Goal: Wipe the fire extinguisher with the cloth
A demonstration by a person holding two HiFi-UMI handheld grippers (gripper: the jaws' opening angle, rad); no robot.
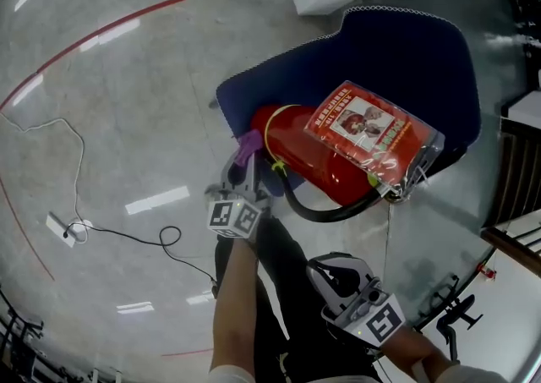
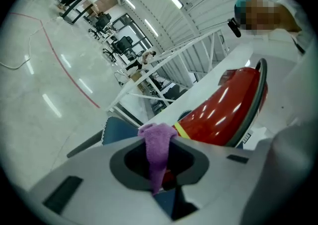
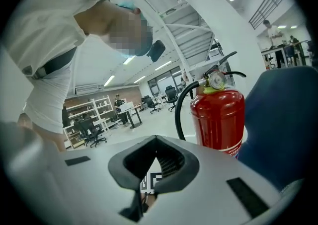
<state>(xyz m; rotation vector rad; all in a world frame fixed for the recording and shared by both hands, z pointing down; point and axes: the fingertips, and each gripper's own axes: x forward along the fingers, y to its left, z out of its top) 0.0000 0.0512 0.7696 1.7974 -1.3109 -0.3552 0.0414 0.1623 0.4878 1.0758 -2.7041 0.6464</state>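
Red fire extinguisher (image 1: 338, 153) rests on a blue chair (image 1: 423, 60), black hose curling beneath it. Left hand-held gripper (image 1: 249, 161) is clamped on the purple cloth (image 2: 158, 144), which sits right at the cylinder's yellow-banded end. Right hand-held gripper (image 1: 334, 276) hangs back nearer the person, jaws together with nothing between them.

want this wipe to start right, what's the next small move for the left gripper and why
Probably press the cloth onto the fire extinguisher and stroke along its red side. The left gripper is clamped on the cloth right at the yellow-banded end; whether the cloth touches it I can't tell.
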